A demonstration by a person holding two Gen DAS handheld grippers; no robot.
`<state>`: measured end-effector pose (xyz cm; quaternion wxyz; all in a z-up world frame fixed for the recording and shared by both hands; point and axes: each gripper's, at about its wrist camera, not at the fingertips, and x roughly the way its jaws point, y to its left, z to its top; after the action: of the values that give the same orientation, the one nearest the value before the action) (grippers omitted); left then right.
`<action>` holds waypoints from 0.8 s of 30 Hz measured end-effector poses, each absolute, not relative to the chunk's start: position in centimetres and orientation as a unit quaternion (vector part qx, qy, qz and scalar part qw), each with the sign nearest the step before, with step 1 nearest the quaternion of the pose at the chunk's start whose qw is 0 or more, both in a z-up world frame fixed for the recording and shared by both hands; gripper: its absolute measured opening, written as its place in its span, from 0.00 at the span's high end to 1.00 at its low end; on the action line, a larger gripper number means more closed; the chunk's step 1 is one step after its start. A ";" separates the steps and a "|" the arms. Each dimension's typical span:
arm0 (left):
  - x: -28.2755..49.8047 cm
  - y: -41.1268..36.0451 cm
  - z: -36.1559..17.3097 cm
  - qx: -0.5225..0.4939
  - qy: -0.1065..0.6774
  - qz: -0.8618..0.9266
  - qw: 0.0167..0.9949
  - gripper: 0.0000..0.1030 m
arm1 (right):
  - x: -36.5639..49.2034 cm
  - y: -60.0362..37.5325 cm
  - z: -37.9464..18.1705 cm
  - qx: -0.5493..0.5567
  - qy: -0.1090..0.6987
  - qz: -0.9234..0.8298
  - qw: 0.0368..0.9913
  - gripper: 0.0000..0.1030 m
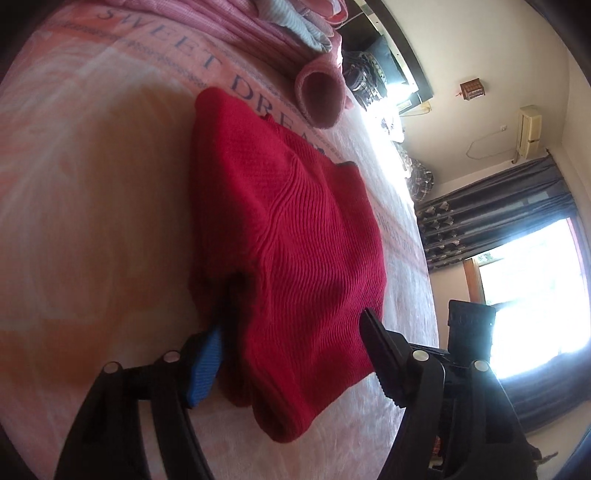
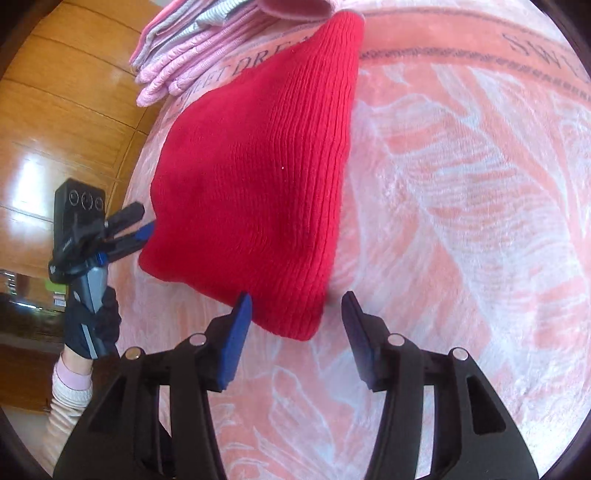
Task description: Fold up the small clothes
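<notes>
A red knit garment (image 1: pixel 288 221) lies folded on the pink bedspread (image 1: pixel 92 184). In the left wrist view my left gripper (image 1: pixel 293 321) is open, its wide jaws straddling the garment's near edge, and the blue pad (image 1: pixel 205 365) is tucked against a fold. In the right wrist view the same garment (image 2: pixel 258 166) shows as a tapered red shape. My right gripper (image 2: pixel 296 297) is open, with the garment's near corner lying between its fingers, not pinched. The left gripper (image 2: pixel 144 217) touches the garment's left edge there, held by a gloved hand (image 2: pixel 92 321).
Folded pink quilts (image 1: pixel 258 33) and a rolled pink cloth (image 1: pixel 321 99) sit at the far end of the bed; the quilt stack (image 2: pixel 192 55) shows beyond the garment. A wooden wardrobe (image 2: pixel 66 110) stands beside the bed. A window with dark curtains (image 1: pixel 498 210) is off the bed's edge.
</notes>
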<state>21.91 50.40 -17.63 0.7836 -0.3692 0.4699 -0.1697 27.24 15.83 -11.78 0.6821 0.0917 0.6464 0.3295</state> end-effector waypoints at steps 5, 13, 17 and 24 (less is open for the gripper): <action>20.9 49.3 -17.5 -0.324 0.473 -0.163 0.803 0.30 | 27.4 15.1 -11.7 0.117 0.652 0.340 0.667 0.85; 20.1 49.1 -17.7 -0.310 0.467 -0.161 0.812 0.30 | 26.7 16.1 -12.3 0.063 0.666 0.314 0.673 0.87; 19.7 51.0 -16.8 -0.352 0.456 -0.150 0.804 0.31 | 26.7 16.8 -12.3 0.048 0.658 0.320 0.680 0.85; 22.5 55.0 -16.6 -0.393 0.443 -0.127 0.796 0.29 | 26.7 17.2 -12.5 0.048 0.658 0.322 0.679 0.84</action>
<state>22.47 55.03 -16.61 0.7959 -0.3926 0.4430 -0.1267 26.74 17.24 -12.54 0.6792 0.0482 0.6579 0.3219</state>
